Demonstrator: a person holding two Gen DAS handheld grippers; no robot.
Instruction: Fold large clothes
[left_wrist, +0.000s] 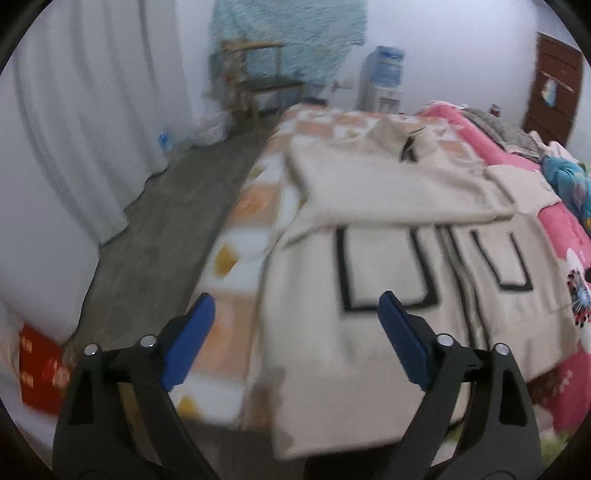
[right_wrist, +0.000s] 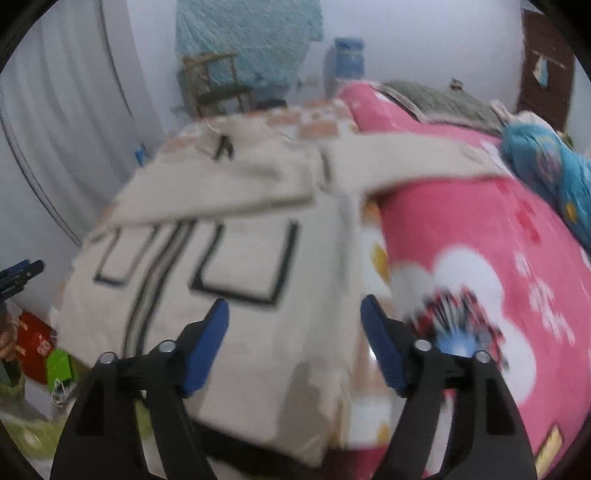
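Beige jacket with black square pockets (left_wrist: 388, 229) lies on the bed while left gripper (left_wrist: 297, 325) and right gripper (right_wrist: 294, 328) hang wide apart, holding nothing.

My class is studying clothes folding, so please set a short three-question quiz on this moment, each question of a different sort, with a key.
1. True or false: the left gripper is clamped on the beige garment.
2. What colour is the blanket beside the garment? A green, B pink, C black.
3. Fill in: one sleeve lies folded ____ the garment's body.

Key: 1 false, both it and the right gripper stand open and empty; 2 B; 3 across.
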